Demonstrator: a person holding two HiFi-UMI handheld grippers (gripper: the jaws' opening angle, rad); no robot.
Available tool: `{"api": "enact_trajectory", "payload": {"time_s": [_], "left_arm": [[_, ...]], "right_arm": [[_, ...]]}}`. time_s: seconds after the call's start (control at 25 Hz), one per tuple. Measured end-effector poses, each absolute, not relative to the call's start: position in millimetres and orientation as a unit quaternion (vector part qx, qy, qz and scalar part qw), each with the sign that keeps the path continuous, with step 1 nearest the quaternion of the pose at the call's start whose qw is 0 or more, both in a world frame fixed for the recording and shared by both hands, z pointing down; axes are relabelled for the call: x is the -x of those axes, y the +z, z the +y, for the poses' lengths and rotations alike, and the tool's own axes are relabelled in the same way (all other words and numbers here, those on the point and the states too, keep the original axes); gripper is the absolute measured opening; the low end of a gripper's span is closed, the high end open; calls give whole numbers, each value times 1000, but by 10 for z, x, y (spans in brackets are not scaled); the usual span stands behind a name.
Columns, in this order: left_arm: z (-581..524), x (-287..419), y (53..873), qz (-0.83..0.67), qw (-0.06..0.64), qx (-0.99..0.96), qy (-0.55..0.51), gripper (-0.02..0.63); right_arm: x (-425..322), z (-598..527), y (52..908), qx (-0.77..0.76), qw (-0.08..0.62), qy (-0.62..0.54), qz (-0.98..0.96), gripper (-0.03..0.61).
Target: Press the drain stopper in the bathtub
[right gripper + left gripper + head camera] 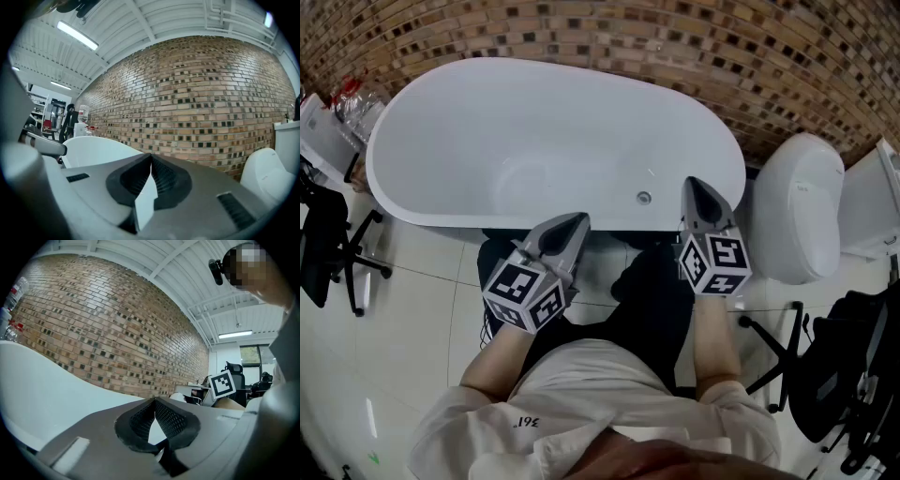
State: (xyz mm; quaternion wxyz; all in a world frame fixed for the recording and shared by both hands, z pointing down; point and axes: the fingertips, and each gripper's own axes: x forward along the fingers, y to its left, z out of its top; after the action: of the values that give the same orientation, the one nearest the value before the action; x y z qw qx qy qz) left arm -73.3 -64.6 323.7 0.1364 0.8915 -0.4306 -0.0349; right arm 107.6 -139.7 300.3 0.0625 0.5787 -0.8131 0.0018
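Note:
A white oval bathtub [441,131] stands against the brick wall, and I see a small round chrome fitting [643,198] on its near inner side. My left gripper [579,218] hovers at the tub's near rim, shut and empty. My right gripper [691,182] is held over the near rim by the tub's right end, just right of the chrome fitting, also shut and empty. The tub [42,385] fills the left of the left gripper view behind the left gripper [154,401]. Past the right gripper [151,155] the tub [101,149] shows again.
A white toilet [802,202] stands right of the tub and its bowl [267,176] shows in the right gripper view. Black office chairs [328,239] flank me on the white tiled floor. Bottles [352,98] sit at the tub's far left.

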Motion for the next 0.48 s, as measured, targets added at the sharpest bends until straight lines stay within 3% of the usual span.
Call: {"api": "enact_trajectory", "payload": {"time_s": [0.48], "left_arm": [[-649, 749, 3261, -430, 141, -891, -33, 8]], "right_arm": [[-1029, -1418, 3050, -574, 68, 5, -816, 15]]}}
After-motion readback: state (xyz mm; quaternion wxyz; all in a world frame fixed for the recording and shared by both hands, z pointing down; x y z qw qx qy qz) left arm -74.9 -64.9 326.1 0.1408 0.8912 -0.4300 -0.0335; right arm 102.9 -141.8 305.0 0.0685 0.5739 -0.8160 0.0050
